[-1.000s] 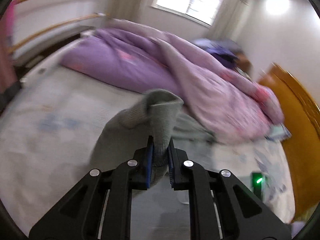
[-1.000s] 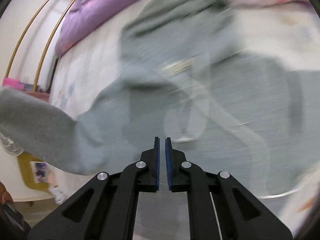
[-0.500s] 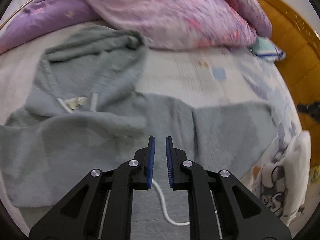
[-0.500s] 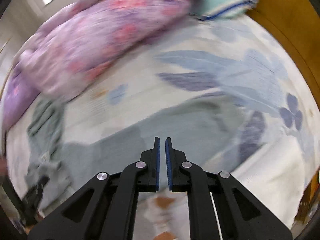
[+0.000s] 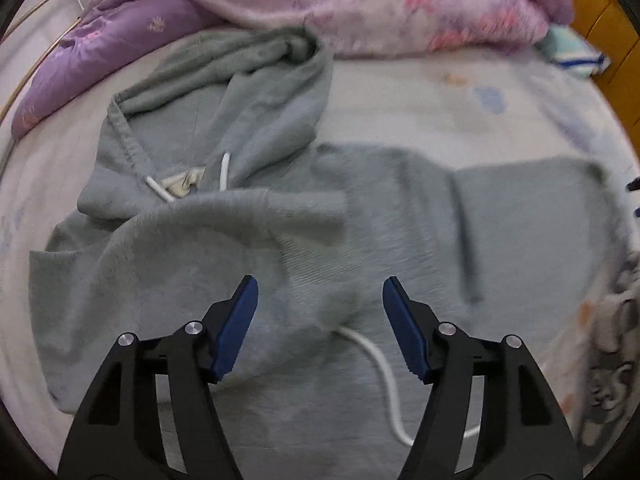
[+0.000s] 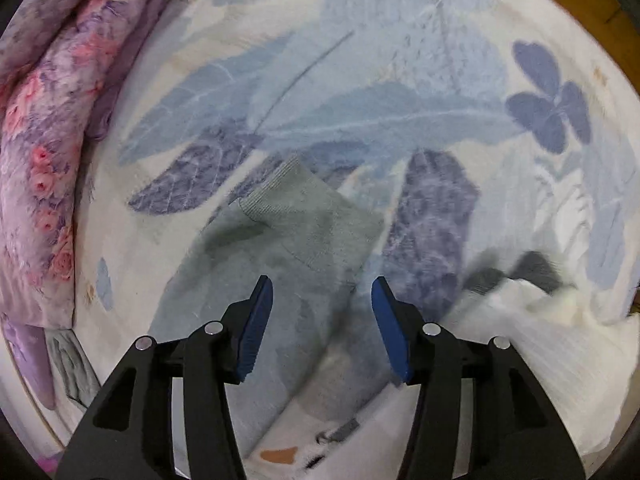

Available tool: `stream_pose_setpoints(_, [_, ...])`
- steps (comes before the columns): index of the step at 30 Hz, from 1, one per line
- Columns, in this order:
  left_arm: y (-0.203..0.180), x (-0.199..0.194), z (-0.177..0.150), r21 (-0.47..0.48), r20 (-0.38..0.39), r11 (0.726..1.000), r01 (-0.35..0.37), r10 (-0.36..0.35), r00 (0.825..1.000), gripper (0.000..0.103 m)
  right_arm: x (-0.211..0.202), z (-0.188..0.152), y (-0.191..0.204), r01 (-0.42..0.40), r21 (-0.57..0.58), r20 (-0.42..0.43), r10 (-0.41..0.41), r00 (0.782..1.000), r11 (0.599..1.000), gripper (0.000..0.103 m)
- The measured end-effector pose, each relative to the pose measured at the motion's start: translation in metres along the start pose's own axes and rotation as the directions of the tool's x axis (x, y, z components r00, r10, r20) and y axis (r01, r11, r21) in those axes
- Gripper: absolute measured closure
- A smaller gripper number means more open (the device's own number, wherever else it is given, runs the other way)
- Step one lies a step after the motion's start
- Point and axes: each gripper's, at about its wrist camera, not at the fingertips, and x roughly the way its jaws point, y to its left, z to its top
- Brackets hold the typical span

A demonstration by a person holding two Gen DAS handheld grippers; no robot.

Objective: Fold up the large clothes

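A grey-green hoodie (image 5: pixel 360 208) lies spread on the bed, hood (image 5: pixel 248 72) toward the quilts. One sleeve (image 5: pixel 224 216) is folded across its chest; a white drawstring (image 5: pixel 380 364) trails over the body. My left gripper (image 5: pixel 320 304) is open and empty just above the folded sleeve's cuff. In the right wrist view the other sleeve (image 6: pixel 296 248) lies flat on the sheet, cuff pointing away. My right gripper (image 6: pixel 322 300) is open and empty just above that sleeve.
Pink and purple quilts (image 5: pixel 360 0) are bunched along the far side of the bed and show at the left of the right wrist view (image 6: pixel 44 120). A white garment (image 6: pixel 540 340) lies right of the sleeve. A wooden headboard (image 5: pixel 600 12) borders the bed.
My left gripper let go of the sleeve, which now lies across the hoodie, and both grippers have opened wide. My right gripper swung from the hoodie body over to the other sleeve.
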Motion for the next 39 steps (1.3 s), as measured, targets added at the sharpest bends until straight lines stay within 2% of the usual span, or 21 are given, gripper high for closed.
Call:
stream_pose_setpoints(3, [-0.003,0.027,0.001,0.015,-0.069,0.999,-0.030,0.031,0.997,0.026,0.020,0.007,-0.002,0.025,0.057,-0.054,-0.022,0.998,0.998,0.050])
stream_pose_setpoints(7, [-0.004,0.044,0.002,0.033,-0.089,0.999,-0.037,0.039,0.995,0.028,0.043,0.016,-0.011,0.025,0.117,-0.076,-0.017,0.997,0.993,0.049])
stream_pose_setpoints(8, [-0.003,0.043,0.003,0.020,-0.081,0.999,-0.027,0.029,0.996,0.032,0.048,0.017,-0.012,0.027,0.116,-0.080,-0.018,0.997,0.993,0.049])
stream_pose_setpoints(9, [0.001,0.040,0.004,-0.003,-0.068,1.000,-0.014,0.013,0.998,0.045,0.050,0.019,-0.011,0.026,0.113,-0.080,-0.017,0.997,0.993,0.048])
stream_pose_setpoints(10, [0.004,0.037,0.005,-0.019,-0.060,1.000,0.009,-0.010,0.998,0.073,0.052,0.020,-0.011,0.024,0.106,-0.079,-0.015,0.997,0.994,0.047])
stream_pose_setpoints(11, [0.008,0.032,0.007,-0.034,-0.060,0.999,0.027,-0.029,0.998,0.082,0.054,0.021,-0.011,0.021,0.104,-0.077,-0.013,0.997,0.994,0.047])
stream_pose_setpoints(14, [0.018,0.021,0.008,-0.093,-0.052,0.988,0.125,-0.130,0.990,0.087,0.055,0.023,-0.011,0.012,0.093,-0.053,-0.007,0.999,0.996,0.047])
stream_pose_setpoints(15, [0.018,0.017,0.007,-0.094,-0.047,0.984,0.151,-0.156,0.987,0.087,0.052,0.019,-0.012,0.010,0.088,-0.033,-0.007,0.999,0.996,0.051])
stream_pose_setpoints(18, [0.011,0.011,0.001,-0.042,-0.043,0.984,0.172,-0.174,0.984,0.087,0.046,0.010,-0.012,-0.028,0.076,0.035,0.025,0.999,0.997,0.082])
stream_pose_setpoints(19, [0.009,0.011,-0.002,-0.054,-0.047,0.979,0.195,-0.197,0.979,0.087,0.042,0.006,-0.013,-0.025,0.073,0.049,0.022,0.999,0.997,0.089])
stream_pose_setpoints(21, [0.010,0.009,-0.005,-0.093,-0.048,0.944,0.317,-0.322,0.945,0.087,0.035,0.000,-0.012,-0.020,0.064,0.086,0.015,0.996,0.998,0.094])
stream_pose_setpoints(22, [0.000,0.009,-0.007,-0.048,-0.061,0.944,0.326,-0.329,0.942,0.086,0.031,-0.002,-0.011,-0.022,0.062,0.103,0.016,0.995,0.998,0.095])
stream_pose_setpoints(24, [-0.021,0.026,-0.011,0.058,-0.133,0.964,0.258,-0.249,0.959,0.081,0.018,-0.008,-0.007,-0.027,0.043,0.159,0.020,0.987,0.999,0.095])
stream_pose_setpoints(26, [-0.019,0.031,-0.006,0.015,-0.142,0.963,0.268,-0.264,0.954,0.074,0.003,-0.017,0.000,-0.042,0.018,0.208,0.038,0.977,0.999,0.096])
stream_pose_setpoints(28, [-0.012,0.023,0.003,-0.041,-0.150,0.948,0.315,-0.318,0.936,0.060,-0.017,-0.035,0.000,-0.053,-0.025,0.256,0.058,0.965,0.998,0.096])
stream_pose_setpoints(29, [-0.005,0.014,0.005,-0.063,-0.123,0.935,0.349,-0.354,0.927,0.056,-0.027,-0.042,0.004,-0.058,-0.050,0.278,0.069,0.958,0.997,0.096])
stream_pose_setpoints(30, [0.002,0.005,0.005,-0.070,-0.096,0.931,0.358,-0.363,0.927,0.045,-0.036,-0.051,0.007,-0.059,-0.068,0.294,0.076,0.953,0.996,0.096])
stream_pose_setpoints(31, [0.008,-0.003,0.004,-0.069,-0.078,0.933,0.352,-0.357,0.931,0.038,-0.046,-0.060,0.009,-0.066,-0.082,0.312,0.088,0.946,0.995,0.096])
stream_pose_setpoints(35, [0.052,-0.038,-0.006,-0.091,-0.035,0.940,0.329,-0.333,0.942,0.035,-0.078,-0.076,0.032,-0.119,-0.121,0.382,0.157,0.911,0.986,0.096])
stream_pose_setpoints(37, [0.086,-0.051,-0.017,-0.137,-0.018,0.954,0.267,-0.271,0.962,0.028,-0.102,-0.100,0.059,-0.110,-0.203,0.431,0.190,0.882,0.973,0.096])
stream_pose_setpoints(39, [0.121,-0.059,-0.021,-0.179,-0.023,0.963,0.199,-0.206,0.978,0.027,-0.121,-0.128,0.093,-0.109,-0.296,0.464,0.242,0.852,0.949,0.096])
